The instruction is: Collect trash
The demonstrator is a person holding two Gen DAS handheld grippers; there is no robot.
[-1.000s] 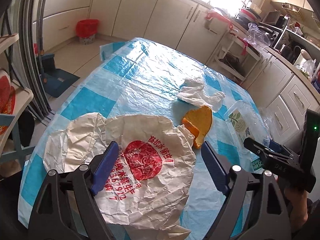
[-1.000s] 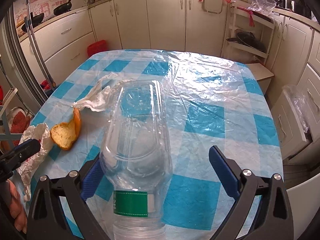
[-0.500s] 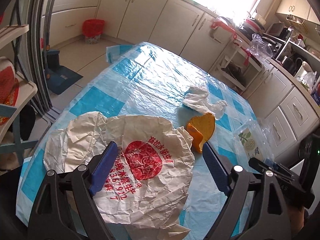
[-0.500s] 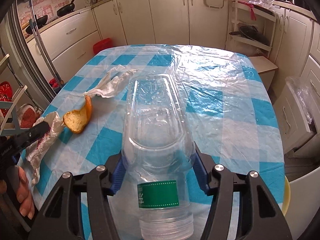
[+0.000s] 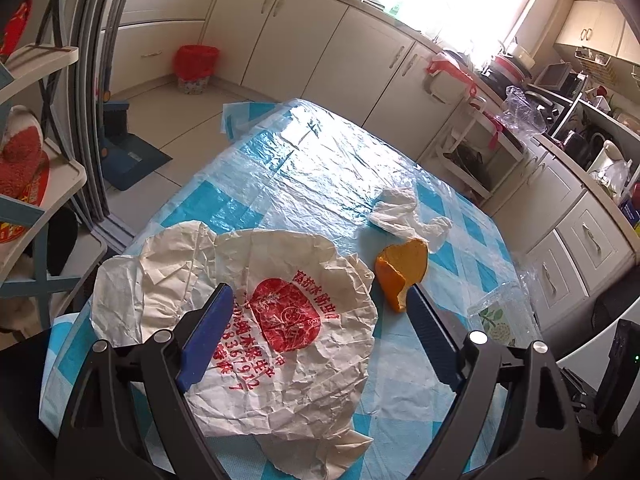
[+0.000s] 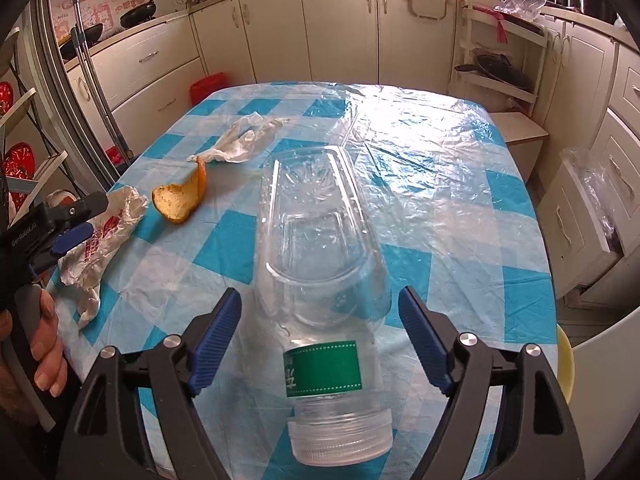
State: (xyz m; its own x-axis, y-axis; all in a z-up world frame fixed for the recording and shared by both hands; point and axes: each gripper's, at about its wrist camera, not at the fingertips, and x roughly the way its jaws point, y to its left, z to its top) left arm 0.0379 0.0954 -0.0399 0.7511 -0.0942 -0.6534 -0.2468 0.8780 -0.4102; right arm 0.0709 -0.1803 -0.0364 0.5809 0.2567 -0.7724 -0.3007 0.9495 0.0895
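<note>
Both grippers stand unclamped: the right gripper [image 6: 320, 336], jaws opening astride the clear bottle [image 6: 324, 280] lying near-centre, may knock it rolling, while the left gripper [image 5: 316, 340], agape over the crumpled wrapper [image 5: 256, 304] near-left, could pinch the tablecloth [image 5: 320, 176].

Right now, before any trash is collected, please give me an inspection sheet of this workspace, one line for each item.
Surface: table under a blue-and-white checked cloth with clear plastic film over it.
Job's things: clear plastic bottle lying on its side; crumpled paper bag with red print; orange peel; crumpled white plastic scrap.
Clutter: nothing seen besides the trash.
Grippers: right gripper opening, bottle between its jaws, pads clear of it; left gripper open over the paper bag.
Cables: nothing seen.
Surroundings: kitchen cabinets; red bin on the floor.
</note>
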